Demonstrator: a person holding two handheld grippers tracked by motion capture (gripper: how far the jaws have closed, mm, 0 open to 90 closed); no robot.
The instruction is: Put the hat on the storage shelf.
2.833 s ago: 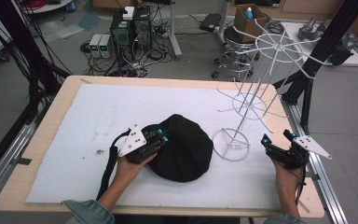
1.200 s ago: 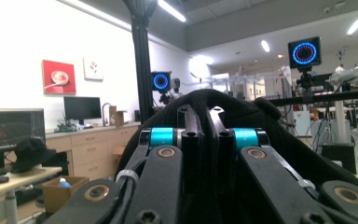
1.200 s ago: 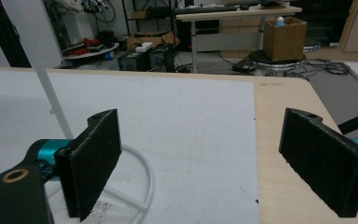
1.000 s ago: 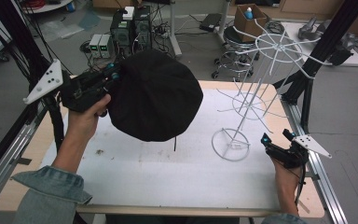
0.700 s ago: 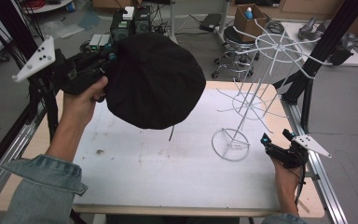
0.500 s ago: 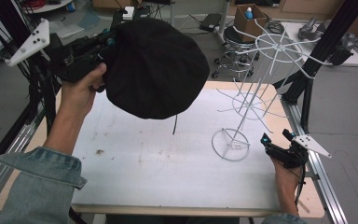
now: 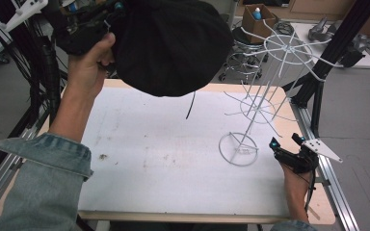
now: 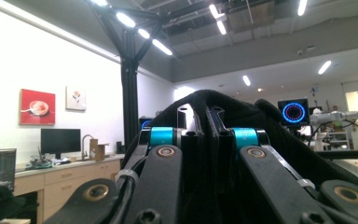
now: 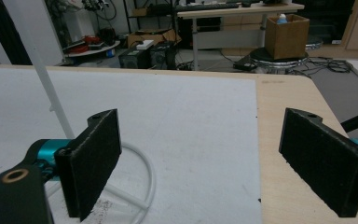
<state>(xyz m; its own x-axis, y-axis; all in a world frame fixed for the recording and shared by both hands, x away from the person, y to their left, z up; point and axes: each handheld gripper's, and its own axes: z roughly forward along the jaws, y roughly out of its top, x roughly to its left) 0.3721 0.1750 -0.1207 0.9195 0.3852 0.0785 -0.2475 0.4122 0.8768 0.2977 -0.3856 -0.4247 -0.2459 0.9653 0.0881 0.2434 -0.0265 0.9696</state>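
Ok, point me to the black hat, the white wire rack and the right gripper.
black hat [image 7: 173, 43], high view, middle of its crown.
white wire rack [image 7: 238, 148], high view, its round base ring.
right gripper [image 7: 285, 143], high view, midway between its fingertips.

- The high view looks forward and down from above the person's side of the surface [image 7: 173, 159], taking in the whole white mat, the wire stand [image 7: 255, 110] and the room behind.
- The left gripper view rides on the left tongs [image 8: 200, 126], raised well above the surface, facing level across the room towards wall and ceiling lights, with the black hat [image 8: 242, 121] close before the lens.
- The right gripper view sits low, just over the surface [image 9: 191, 121], looking along the right tongs [image 9: 200, 158] across the mat.
- High view and right gripper view share the stand's ring base [image 9: 140, 186] and the cardboard box [image 9: 286, 35].
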